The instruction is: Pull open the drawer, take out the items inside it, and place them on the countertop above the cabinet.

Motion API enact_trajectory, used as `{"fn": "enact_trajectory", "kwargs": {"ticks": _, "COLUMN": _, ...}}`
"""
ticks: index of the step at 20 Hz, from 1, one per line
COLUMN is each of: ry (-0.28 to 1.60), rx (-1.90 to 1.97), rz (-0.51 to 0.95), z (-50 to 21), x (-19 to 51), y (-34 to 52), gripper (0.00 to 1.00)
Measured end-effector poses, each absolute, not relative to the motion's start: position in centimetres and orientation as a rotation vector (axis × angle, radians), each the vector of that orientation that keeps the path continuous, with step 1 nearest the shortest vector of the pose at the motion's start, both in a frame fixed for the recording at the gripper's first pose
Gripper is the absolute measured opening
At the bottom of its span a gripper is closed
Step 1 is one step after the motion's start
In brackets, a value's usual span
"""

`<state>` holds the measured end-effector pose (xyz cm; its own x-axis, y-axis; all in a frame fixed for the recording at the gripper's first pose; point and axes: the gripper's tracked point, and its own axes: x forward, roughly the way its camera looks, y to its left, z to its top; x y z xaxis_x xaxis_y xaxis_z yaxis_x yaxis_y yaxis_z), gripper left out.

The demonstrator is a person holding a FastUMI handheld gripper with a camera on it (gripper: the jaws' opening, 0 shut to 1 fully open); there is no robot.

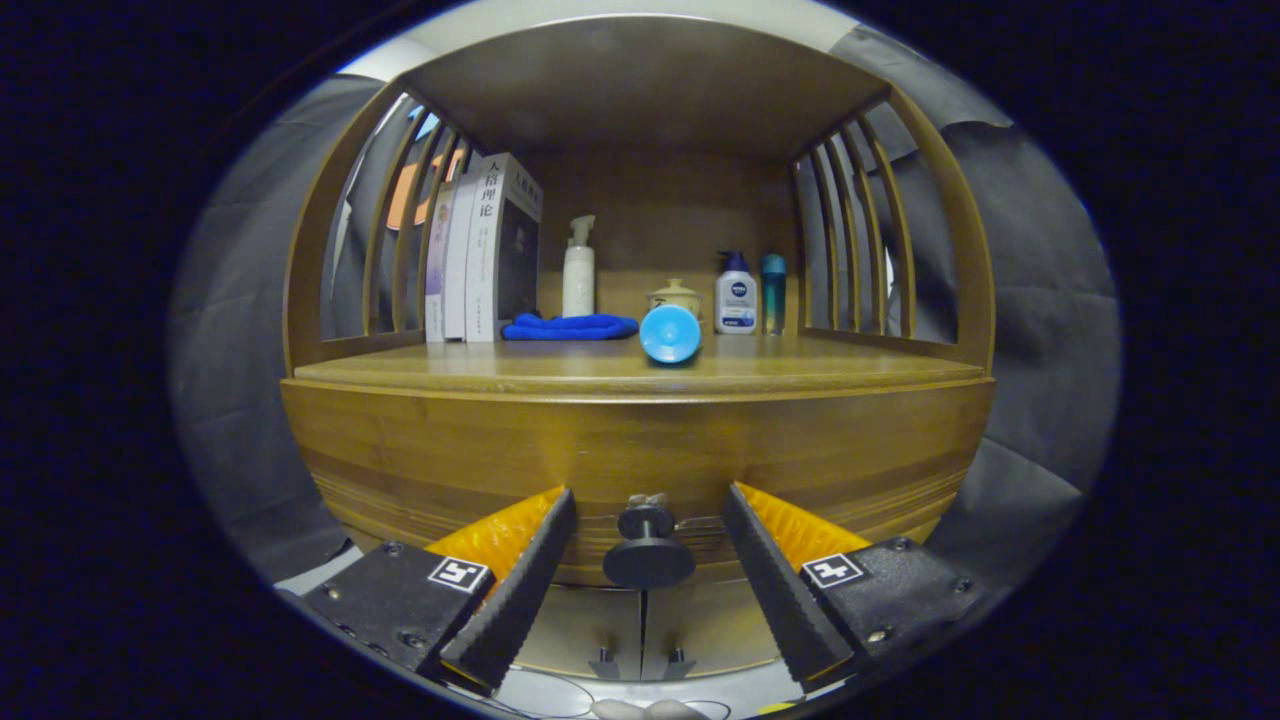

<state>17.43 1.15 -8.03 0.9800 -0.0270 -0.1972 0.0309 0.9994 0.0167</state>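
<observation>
Drawer (640,470) closed | knob (648,548) between spread claw (648,510) fingers, lined up for pulling | blue cup (670,334) on tabletop (800,372) above knob

Drawer (640,450): wooden front, shut, flush under the countertop (640,368). Dark round knob (648,552) at front centre, sitting between the gripper (648,495) fingers, which are spread wide, not touching it. Countertop is a wooden shelf surface directly above the drawer, level. Drawer contents can't be seen.
</observation>
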Motion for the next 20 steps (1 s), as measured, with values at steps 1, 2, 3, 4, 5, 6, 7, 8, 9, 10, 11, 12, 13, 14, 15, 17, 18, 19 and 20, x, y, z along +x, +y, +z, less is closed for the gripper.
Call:
{"fn": "enact_trajectory", "kwargs": {"ticks": 1, "ry": 0.214, "rx": 0.012, "rz": -0.042, "z": -8.2, "x": 16.9, "y": 0.7, "gripper": 0.99}}
{"fn": "enact_trajectory", "kwargs": {"ticks": 2, "ry": 0.202, "rx": 0.006, "rz": -0.049, "z": -7.7, "x": 16.2, "y": 0.4, "gripper": 1.00}}
{"fn": "enact_trajectory", "kwargs": {"ticks": 3, "ry": 0.185, "rx": -0.004, "rz": -0.045, "z": -7.1, "x": 15.2, "y": 0.2, "gripper": 1.00}}
{"fn": "enact_trajectory", "kwargs": {"ticks": 4, "ry": 0.174, "rx": -0.012, "rz": -0.039, "z": -6.6, "x": 13.8, "y": 0.0, "gripper": 0.99}}
{"fn": "enact_trajectory", "kwargs": {"ticks": 5, "ry": 0.163, "rx": -0.011, "rz": -0.027, "z": -5.8, "x": 12.3, "y": -0.2, "gripper": 0.99}}
{"fn": "enact_trajectory", "kwargs": {"ticks": 6, "ry": 0.165, "rx": -0.005, "rz": -0.017, "z": -5.3, "x": 10.6, "y": -0.5, "gripper": 0.99}}
{"fn": "enact_trajectory", "kwargs": {"ticks": 7, "ry": 0.166, "rx": 0.014, "rz": -0.006, "z": -4.6, "x": 8.7, "y": -0.8, "gripper": 0.99}}
{"fn": "enact_trajectory", "kwargs": {"ticks": 8, "ry": 0.162, "rx": 0.040, "rz": 0.011, "z": -3.7, "x": 7.1, "y": -0.8, "gripper": 0.99}}
{"fn": "enact_trajectory", "kwargs": {"ticks": 9, "ry": 0.155, "rx": 0.062, "rz": 0.021, "z": -2.9, "x": 5.6, "y": -1.1, "gripper": 0.99}}
{"fn": "enact_trajectory", "kwargs": {"ticks": 10, "ry": 0.149, "rx": 0.071, "rz": 0.023, "z": -2.0, "x": 4.4, "y": -1.6, "gripper": 0.99}}
{"fn": "enact_trajectory", "kwargs": {"ticks": 11, "ry": 0.134, "rx": 0.070, "rz": 0.027, "z": -0.9, "x": 3.6, "y": -2.0, "gripper": 0.99}}
{"fn": "enact_trajectory", "kwargs": {"ticks": 12, "ry": 0.119, "rx": 0.060, "rz": 0.033, "z": 0.0, "x": 2.7, "y": -2.2, "gripper": 0.99}}
{"fn": "enact_trajectory", "kwargs": {"ticks": 13, "ry": 0.103, "rx": 0.040, "rz": 0.033, "z": 0.8, "x": 2.1, "y": -2.6, "gripper": 0.99}}
{"fn": "enact_trajectory", "kwargs": {"ticks": 14, "ry": 0.081, "rx": 0.021, "rz": 0.026, "z": 1.2, "x": 1.6, "y": -3.0, "gripper": 0.99}}
{"fn": "enact_trajectory", "kwargs": {"ticks": 15, "ry": 0.066, "rx": 0.008, "rz": 0.016, "z": 1.5, "x": 1.4, "y": -3.4, "gripper": 0.99}}
{"fn": "enact_trajectory", "kwargs": {"ticks": 17, "ry": 0.076, "rx": -0.001, "rz": 0.005, "z": 0.9, "x": 1.3, "y": -3.6, "gripper": 0.99}}
{"fn": "enact_trajectory", "kwargs": {"ticks": 18, "ry": 0.077, "rx": 0.012, "rz": 0.012, "z": 0.9, "x": 1.3, "y": -3.4, "gripper": 0.99}}
{"fn": "enact_trajectory", "kwargs": {"ticks": 19, "ry": 0.076, "rx": 0.027, "rz": 0.016, "z": 0.9, "x": 1.4, "y": -3.3, "gripper": 0.99}}
{"fn": "enact_trajectory", "kwargs": {"ticks": 20, "ry": 0.076, "rx": 0.034, "rz": 0.017, "z": 1.0, "x": 1.6, "y": -3.3, "gripper": 0.99}}
